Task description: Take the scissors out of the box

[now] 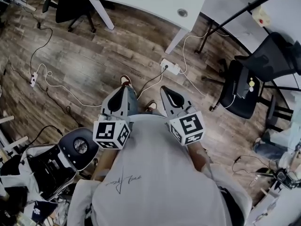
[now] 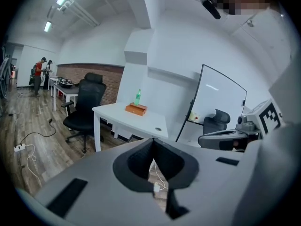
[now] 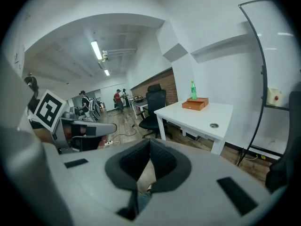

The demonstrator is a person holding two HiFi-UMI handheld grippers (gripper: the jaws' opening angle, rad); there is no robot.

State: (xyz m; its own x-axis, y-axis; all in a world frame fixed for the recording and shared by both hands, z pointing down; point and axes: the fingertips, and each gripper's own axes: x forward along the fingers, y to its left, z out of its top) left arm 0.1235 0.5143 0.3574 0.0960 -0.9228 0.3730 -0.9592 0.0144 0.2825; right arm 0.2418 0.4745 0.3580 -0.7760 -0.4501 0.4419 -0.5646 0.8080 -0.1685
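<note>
**A:** There's the wooden floor (image 1: pixel 94 65) underneath, and the white surface (image 2: pixel 117 114) stands well apart from both hands.

**B:** On the left tool (image 2: pixel 152 140) the jaws are pressed together with nothing between them. The right tool (image 3: pixel 149 142) is the same, closed and empty.

**A:** The brown box (image 2: pixel 136 108) sits on that surface, with a green bottle (image 2: pixel 138 97) just beside it.

**B:** The scissors can't be made out from here.

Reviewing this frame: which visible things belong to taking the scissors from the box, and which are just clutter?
Job: wooden box on the white table; left gripper and right gripper, both shut, empty. Scissors not visible.
Lying about: green bottle, power strip, black chair.
</note>
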